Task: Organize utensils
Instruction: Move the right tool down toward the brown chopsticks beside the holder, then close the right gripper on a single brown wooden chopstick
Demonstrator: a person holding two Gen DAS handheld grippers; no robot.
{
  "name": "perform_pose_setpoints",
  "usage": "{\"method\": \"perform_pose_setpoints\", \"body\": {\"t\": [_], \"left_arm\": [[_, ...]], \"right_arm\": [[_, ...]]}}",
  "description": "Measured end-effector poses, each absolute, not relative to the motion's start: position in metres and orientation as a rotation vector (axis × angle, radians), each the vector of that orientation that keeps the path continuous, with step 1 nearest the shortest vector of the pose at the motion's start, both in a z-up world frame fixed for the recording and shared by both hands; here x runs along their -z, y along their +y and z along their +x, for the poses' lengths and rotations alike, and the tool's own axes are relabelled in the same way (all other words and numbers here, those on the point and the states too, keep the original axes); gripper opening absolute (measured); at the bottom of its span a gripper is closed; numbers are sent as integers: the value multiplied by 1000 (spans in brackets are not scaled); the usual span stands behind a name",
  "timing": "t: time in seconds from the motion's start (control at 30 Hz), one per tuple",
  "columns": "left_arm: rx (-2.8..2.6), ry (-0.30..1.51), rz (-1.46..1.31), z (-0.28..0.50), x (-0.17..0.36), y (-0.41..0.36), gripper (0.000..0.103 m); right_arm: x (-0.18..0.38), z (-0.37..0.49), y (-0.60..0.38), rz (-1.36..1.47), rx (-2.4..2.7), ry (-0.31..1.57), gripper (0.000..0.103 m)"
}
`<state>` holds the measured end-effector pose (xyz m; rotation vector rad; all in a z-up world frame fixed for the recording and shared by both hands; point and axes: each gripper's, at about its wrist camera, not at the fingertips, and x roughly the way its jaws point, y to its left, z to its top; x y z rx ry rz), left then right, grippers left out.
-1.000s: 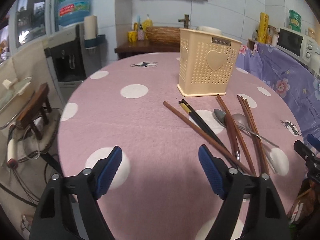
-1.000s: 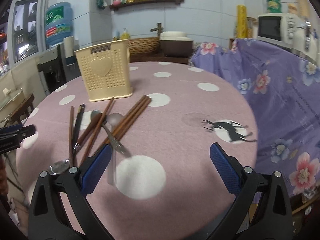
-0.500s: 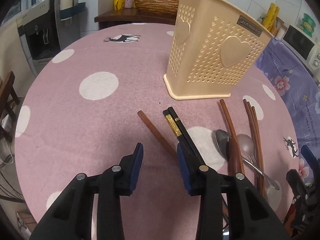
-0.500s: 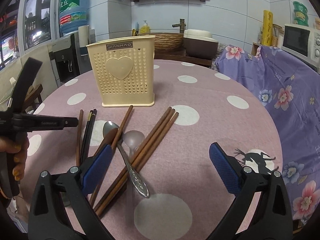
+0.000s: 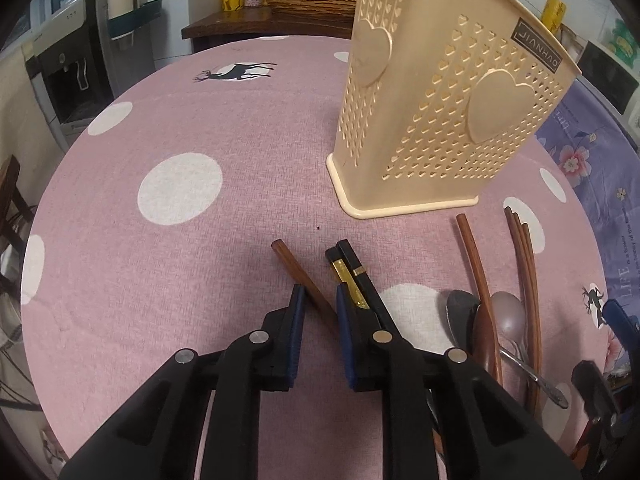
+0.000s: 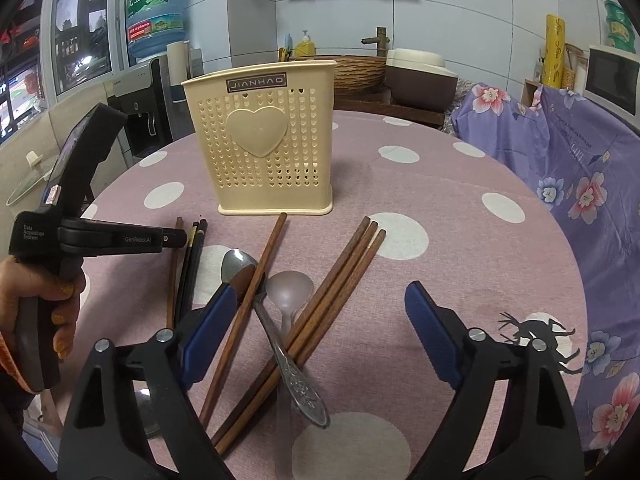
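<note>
We judge the task barely begun: our left gripper is nearly closed around one brown chopstick lying on the desk; our right gripper hangs wide open, empty. All utensils lie outside the holder.

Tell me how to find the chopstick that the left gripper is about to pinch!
Start at the cream utensil holder with hearts, standing on the pink dotted tablecloth. In front of its left corner lies a single brown wooden chopstick, running between the blue pads of the left gripper. It is plain reddish wood and alone, unlike the black, gold-banded pair just to its right.
</note>
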<state>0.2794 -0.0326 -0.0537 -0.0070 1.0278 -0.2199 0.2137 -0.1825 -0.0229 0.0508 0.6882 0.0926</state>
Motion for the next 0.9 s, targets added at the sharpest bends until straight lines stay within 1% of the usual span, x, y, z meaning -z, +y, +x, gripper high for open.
{"method": "perform_pose_setpoints", "body": {"t": [0.1,0.17,0.2,0.27,0.37,0.5,0.57,0.67,0.8,0.9], "left_arm": [[214,1042,-8,288,53,-27,17],[220,1057,-20,293,52,-24,17],[223,1063,-23,295,52,-23,17],[222,1060,-12,295,52,-25,17],[214,1047,0,293,53,-25,17],[216,1048,-15,293,54,-24,17],[217,1049,-17,295,54,-22,17],[212,1040,-8,293,54,-24,17],[211,1032,1,289,55,-26,17],[213,1035,-8,288,55,-26,17]], "right_arm": [[22,227,-182,89,-120,730,79],[23,241,-179,125,-152,774,70],[24,247,-177,136,-162,794,68],[26,262,-172,151,-167,833,56],[32,289,-167,180,-146,898,46],[41,309,-154,149,-121,945,37],[45,316,-151,156,-112,977,30],[52,321,-149,171,-90,999,25],[55,322,-147,167,-78,1002,21],[54,322,-144,163,-72,1003,17]]}}
